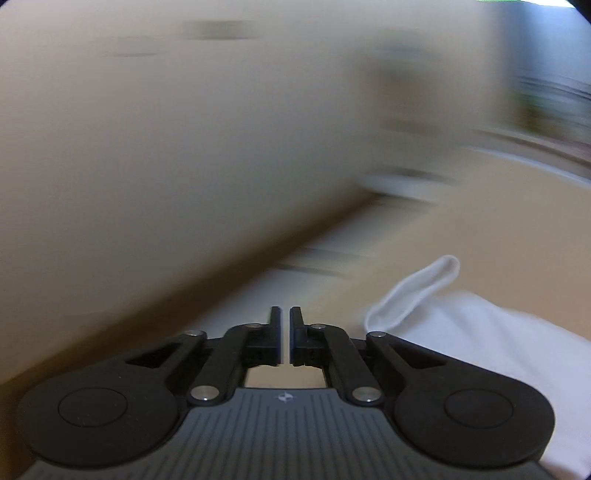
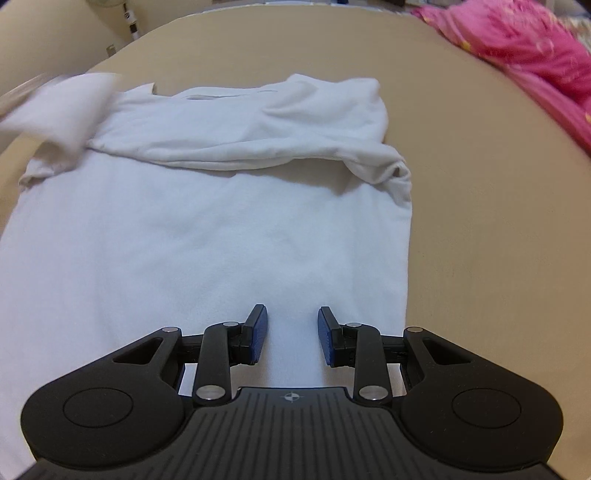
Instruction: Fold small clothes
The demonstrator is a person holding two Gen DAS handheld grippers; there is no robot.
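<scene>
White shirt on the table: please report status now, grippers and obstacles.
Left gripper jaws shut, empty, beside the white shirt. Right gripper jaws open over its lower part. Top folded down. Pink cloth far right, clear.

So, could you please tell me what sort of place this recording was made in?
Probably a room in a home: a white shirt lies on a tan table, pink bedding or cloth is bunched at the far edge, and what looks like a fan stands behind.

Right wrist view: close above white shirt [image 2: 207, 236], facing along it. Left wrist view: low, blurred, shirt's edge shared.
</scene>
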